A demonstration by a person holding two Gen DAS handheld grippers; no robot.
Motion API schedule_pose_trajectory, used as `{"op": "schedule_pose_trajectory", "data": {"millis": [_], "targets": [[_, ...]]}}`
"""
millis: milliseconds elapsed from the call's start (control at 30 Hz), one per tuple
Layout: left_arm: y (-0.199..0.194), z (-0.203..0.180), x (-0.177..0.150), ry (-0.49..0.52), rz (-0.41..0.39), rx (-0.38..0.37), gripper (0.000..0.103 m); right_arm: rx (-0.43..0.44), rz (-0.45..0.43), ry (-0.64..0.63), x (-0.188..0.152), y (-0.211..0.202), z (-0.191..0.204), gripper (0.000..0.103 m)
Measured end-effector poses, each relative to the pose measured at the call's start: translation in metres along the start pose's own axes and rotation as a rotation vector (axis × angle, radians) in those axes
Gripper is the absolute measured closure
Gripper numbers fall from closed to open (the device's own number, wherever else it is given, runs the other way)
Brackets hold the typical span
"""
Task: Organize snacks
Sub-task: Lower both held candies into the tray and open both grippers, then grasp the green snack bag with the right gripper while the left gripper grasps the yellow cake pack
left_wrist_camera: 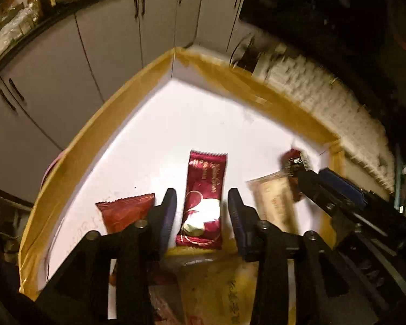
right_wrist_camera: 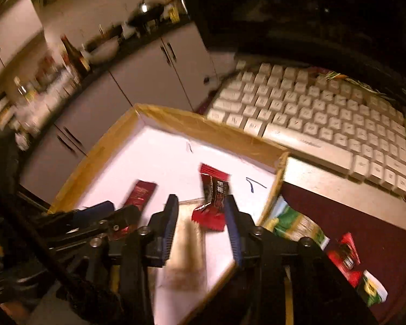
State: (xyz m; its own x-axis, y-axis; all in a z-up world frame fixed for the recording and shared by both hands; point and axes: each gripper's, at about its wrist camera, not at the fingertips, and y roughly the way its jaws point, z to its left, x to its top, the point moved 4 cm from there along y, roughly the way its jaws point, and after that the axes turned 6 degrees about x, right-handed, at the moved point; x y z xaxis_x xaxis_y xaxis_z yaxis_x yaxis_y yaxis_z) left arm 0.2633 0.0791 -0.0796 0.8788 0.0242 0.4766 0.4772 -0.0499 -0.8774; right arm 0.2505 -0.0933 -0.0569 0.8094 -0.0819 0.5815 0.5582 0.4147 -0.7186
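Carrier is a shallow white tray (left_wrist_camera: 75,162) with tan taped rim. On its floor: maroon wrapper (left_wrist_camera: 203,200) centre, orange-red packet (left_wrist_camera: 124,211) at its 9 o'clock, tan wrapper (left_wrist_camera: 276,203) at 3, blurred. Dark red surface (right_wrist_camera: 365,233) at the tray's 3 o'clock carries white keyboard (right_wrist_camera: 324,119), green packet (right_wrist_camera: 297,224), red packet (right_wrist_camera: 343,260).

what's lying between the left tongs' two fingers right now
In the left wrist view, the left tongs are open, and a dark red snack packet lies lengthwise on the white tray floor between the fingers.
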Motion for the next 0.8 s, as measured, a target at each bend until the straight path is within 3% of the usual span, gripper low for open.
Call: {"op": "schedule_pose_trajectory", "data": {"millis": [100, 167, 333, 500, 667, 800], "targets": [[-0.042, -0.001, -0.016, 0.005, -0.128, -0.002, 0.033, 0.061, -0.085, 0.043, -0.006, -0.058, -0.006, 0.052], [-0.066, -0.005, -0.031, 0.006, -0.199, -0.011, 0.029, 0.095, -0.15, 0.068, -0.016, -0.094, -0.016, 0.041], [-0.097, -0.028, -0.082, 0.023, -0.243, -0.104, 0.028, 0.065, -0.213, 0.163, -0.052, -0.147, -0.07, 0.041], [-0.108, -0.058, -0.107, 0.059, -0.244, -0.117, 0.028, 0.018, -0.159, 0.304, -0.077, -0.141, -0.123, 0.041], [-0.11, -0.079, -0.11, 0.122, -0.242, -0.096, 0.028, 0.032, -0.082, 0.37, -0.091, -0.117, -0.133, 0.046], [-0.113, -0.085, -0.115, 0.153, -0.255, -0.078, 0.028, 0.0, -0.07, 0.402, -0.089, -0.101, -0.133, 0.049]]}}
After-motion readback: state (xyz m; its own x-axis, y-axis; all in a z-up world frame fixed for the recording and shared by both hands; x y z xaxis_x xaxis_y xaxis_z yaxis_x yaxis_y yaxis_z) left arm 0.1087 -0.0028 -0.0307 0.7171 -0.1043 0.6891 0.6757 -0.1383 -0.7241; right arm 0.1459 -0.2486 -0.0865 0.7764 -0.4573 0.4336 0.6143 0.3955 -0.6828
